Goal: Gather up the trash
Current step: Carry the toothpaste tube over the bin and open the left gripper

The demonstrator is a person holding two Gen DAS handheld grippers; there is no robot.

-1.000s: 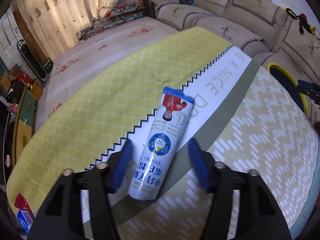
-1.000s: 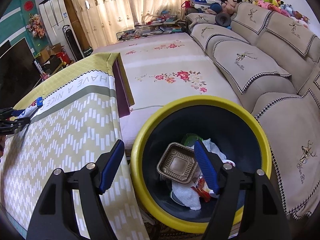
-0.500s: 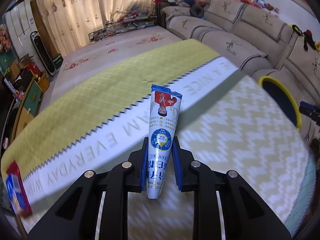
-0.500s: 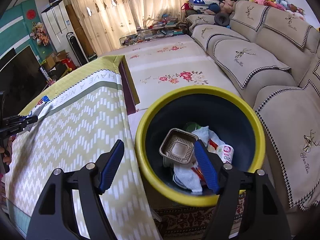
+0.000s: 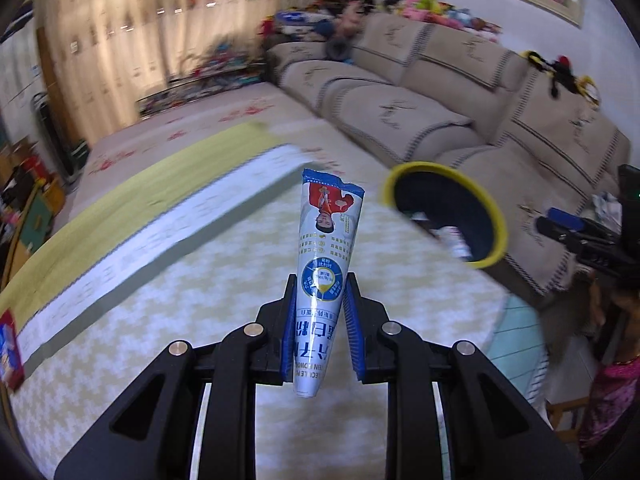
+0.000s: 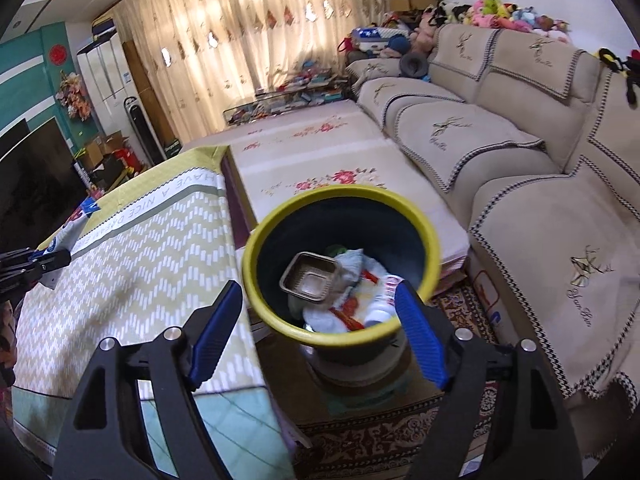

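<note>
My left gripper (image 5: 319,312) is shut on a white and blue snack packet (image 5: 325,264) and holds it in the air above the table's patterned cloth (image 5: 180,320). The packet stands upright between the blue pads. The yellow-rimmed trash bin (image 5: 444,216) is ahead to the right, beyond the table edge. In the right wrist view my right gripper (image 6: 318,332) is open and empty, just in front of the bin (image 6: 340,256). The bin holds a brown plastic tray (image 6: 310,278), tissue and wrappers. The left gripper with the packet (image 6: 66,236) shows at the far left.
A red and blue packet (image 5: 9,348) lies at the table's left edge. A beige sofa (image 6: 520,168) runs along the right. A flowered mat (image 6: 320,160) covers the surface behind the bin. A patterned rug (image 6: 380,440) lies under the bin.
My left gripper closed on the packet, lifted it off the cloth and swung it right toward the bin. My right gripper stayed open and drew back a little from the bin.
</note>
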